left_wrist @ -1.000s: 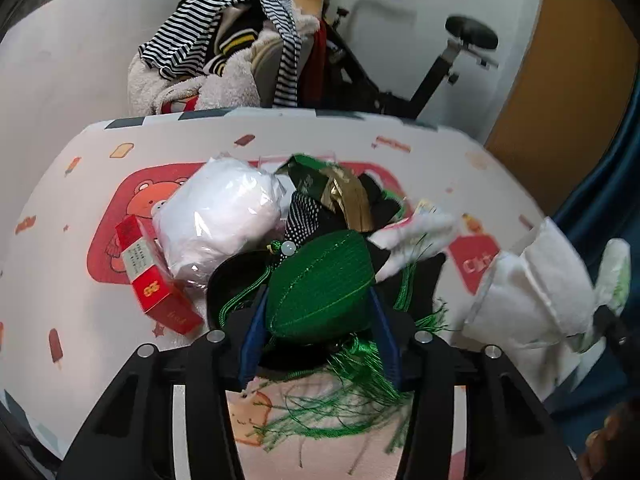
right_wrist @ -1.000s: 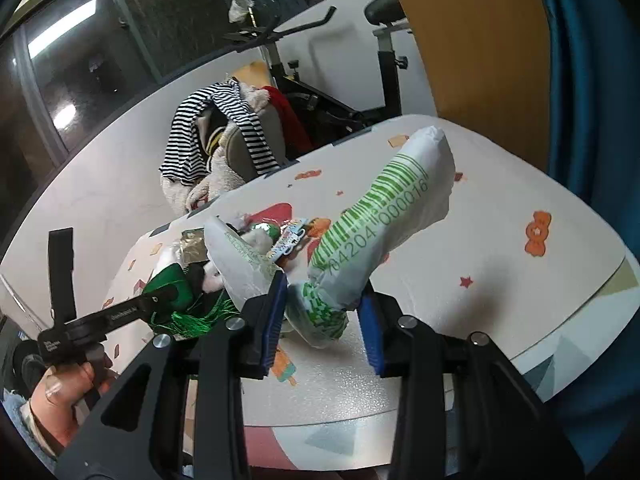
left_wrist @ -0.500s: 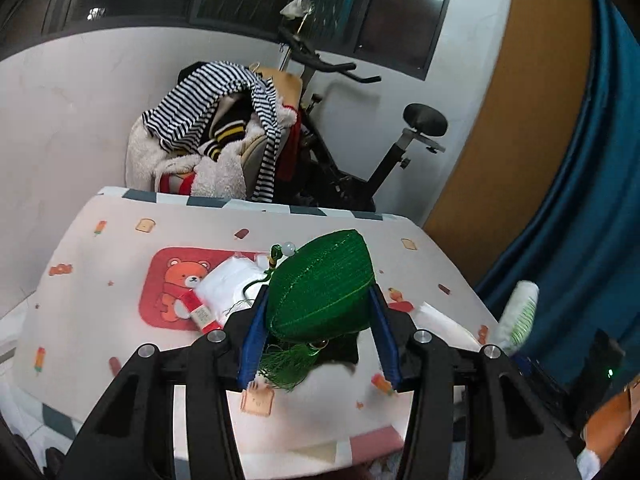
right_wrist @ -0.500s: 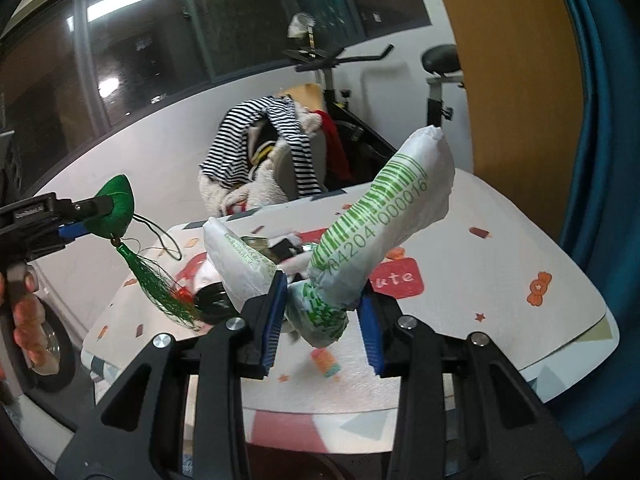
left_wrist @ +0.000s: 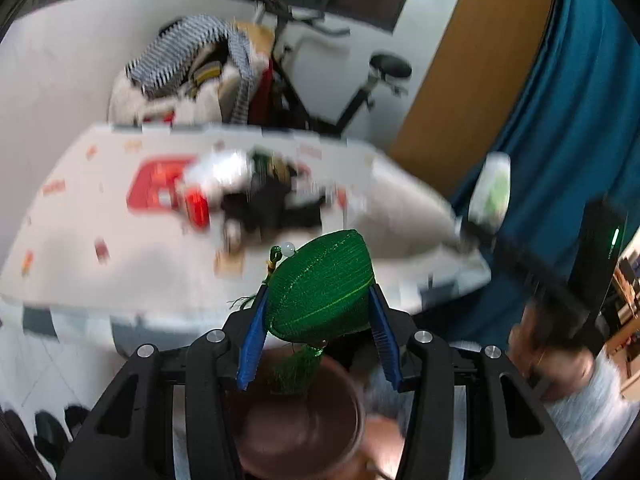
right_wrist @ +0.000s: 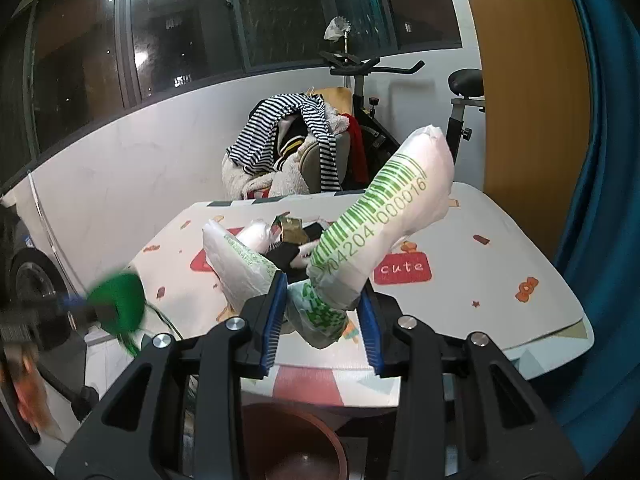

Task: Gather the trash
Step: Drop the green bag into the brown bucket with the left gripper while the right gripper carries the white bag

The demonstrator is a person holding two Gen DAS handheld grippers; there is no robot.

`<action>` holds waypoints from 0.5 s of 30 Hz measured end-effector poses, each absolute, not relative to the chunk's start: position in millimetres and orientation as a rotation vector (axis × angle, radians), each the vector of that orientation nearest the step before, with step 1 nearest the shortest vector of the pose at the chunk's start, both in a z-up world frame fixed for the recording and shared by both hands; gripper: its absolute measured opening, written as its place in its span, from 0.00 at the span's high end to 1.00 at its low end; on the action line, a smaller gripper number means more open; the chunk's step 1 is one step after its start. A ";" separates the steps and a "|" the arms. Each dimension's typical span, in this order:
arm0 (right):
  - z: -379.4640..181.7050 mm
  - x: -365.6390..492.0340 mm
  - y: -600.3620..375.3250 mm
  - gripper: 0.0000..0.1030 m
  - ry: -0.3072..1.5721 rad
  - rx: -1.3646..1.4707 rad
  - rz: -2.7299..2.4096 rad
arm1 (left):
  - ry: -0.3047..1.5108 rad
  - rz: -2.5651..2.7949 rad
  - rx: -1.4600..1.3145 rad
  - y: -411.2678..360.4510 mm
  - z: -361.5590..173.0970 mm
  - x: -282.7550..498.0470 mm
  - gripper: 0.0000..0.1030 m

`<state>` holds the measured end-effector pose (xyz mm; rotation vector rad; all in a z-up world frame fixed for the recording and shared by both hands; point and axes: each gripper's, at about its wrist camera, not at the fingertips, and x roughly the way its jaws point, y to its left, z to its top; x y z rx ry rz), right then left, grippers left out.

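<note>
A green ornament (left_wrist: pixel 320 284) sits clamped in the left tool (left_wrist: pixel 318 320), its tassel hanging over a brown bin (left_wrist: pixel 296 416) near the counter (left_wrist: pixel 120 256). The right tool (right_wrist: pixel 322 316) is clamped on a white bag (right_wrist: pixel 384 224) above the counter's near edge, with more trash (right_wrist: pixel 288 240) piled farther back.

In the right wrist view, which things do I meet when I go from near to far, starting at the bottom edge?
Brown bin → right gripper holding the white bag with green barcode → table with the trash pile → clothes heap → exercise bike → window.
</note>
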<state>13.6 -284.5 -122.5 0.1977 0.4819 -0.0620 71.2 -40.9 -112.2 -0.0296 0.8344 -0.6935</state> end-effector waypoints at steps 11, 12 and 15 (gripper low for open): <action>-141.3 -0.9 -268.0 0.65 0.535 0.164 -0.055 | 1.049 -0.689 0.021 -41.5 -217.5 50.7 0.53; -144.0 -1.8 -266.9 0.65 0.541 0.165 -0.055 | 1.058 -0.686 0.025 -43.0 -220.7 51.7 0.53; -152.8 -3.1 -264.0 0.67 0.564 0.167 -0.059 | 1.064 -0.678 0.051 -47.2 -225.9 52.6 0.52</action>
